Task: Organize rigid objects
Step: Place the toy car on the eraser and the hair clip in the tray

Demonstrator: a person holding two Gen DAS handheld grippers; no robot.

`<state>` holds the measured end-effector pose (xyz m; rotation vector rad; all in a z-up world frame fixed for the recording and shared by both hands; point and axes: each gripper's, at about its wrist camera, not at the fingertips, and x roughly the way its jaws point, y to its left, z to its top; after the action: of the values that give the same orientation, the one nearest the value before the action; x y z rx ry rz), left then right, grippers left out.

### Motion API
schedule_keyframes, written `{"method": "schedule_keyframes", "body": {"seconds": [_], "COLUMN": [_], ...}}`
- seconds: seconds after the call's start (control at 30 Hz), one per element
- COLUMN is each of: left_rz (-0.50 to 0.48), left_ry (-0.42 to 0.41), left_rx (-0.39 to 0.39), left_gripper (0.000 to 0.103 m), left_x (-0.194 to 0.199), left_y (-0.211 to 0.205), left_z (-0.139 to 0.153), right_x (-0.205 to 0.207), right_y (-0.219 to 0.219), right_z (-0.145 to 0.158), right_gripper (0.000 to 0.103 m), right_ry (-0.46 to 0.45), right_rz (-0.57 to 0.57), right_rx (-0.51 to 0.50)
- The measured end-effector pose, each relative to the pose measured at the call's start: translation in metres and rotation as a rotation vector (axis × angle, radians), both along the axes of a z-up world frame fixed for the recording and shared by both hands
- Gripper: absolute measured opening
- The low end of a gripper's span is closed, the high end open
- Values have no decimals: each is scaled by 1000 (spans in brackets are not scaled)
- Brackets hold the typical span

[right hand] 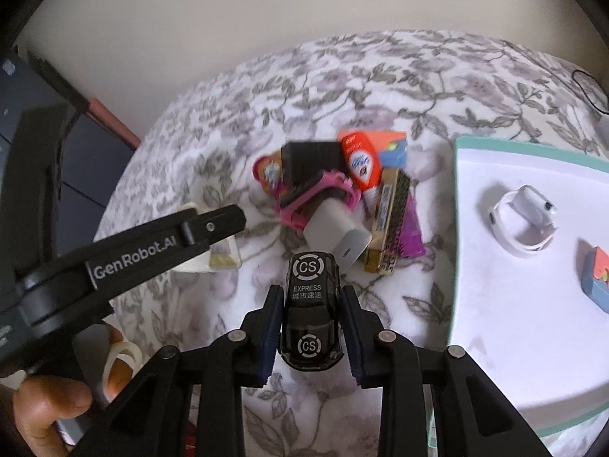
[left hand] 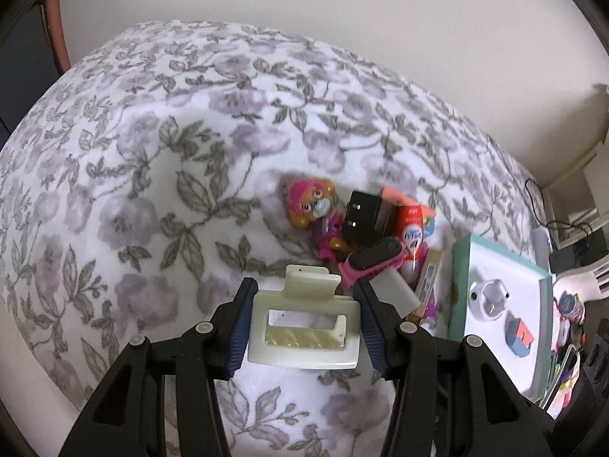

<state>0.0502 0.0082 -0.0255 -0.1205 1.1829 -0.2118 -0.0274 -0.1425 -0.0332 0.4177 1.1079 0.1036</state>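
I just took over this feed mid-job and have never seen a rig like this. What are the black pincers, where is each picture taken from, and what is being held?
There is no robot: a person holds one two-finger gripper in each hand, and a fisheye camera on each looks along its fingers.

The left wrist view shows the left gripper clamped on a cream hair claw clip.

The right wrist view shows the right gripper holding a black toy van marked "CS EXPRESS".

Below lies a floral blanket with a pile of items: a cartoon pup figure, a white charger and a pink-strapped watch. At the right, a white tray holds a white ring-shaped gadget and a small blue-and-orange item.
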Motion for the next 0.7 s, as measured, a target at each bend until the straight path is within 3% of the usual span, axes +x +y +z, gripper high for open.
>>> {"method": "schedule_keyframes", "body": {"seconds": [0.33, 0.7], "left_rz": [-68, -297], "left_ry": [-49, -103], "left_rx": [13, 78], "left_gripper": [53, 53], "left_x": [-9, -32], "left_y": [-32, -115], "left_z": [14, 24], "right_x": [-9, -28], "right_y": [-40, -116], "right_z": [19, 24], "right_gripper": [32, 32], "right_ry": [-78, -85], "right_rz": [-152, -415], "right_rx": [2, -104]}}
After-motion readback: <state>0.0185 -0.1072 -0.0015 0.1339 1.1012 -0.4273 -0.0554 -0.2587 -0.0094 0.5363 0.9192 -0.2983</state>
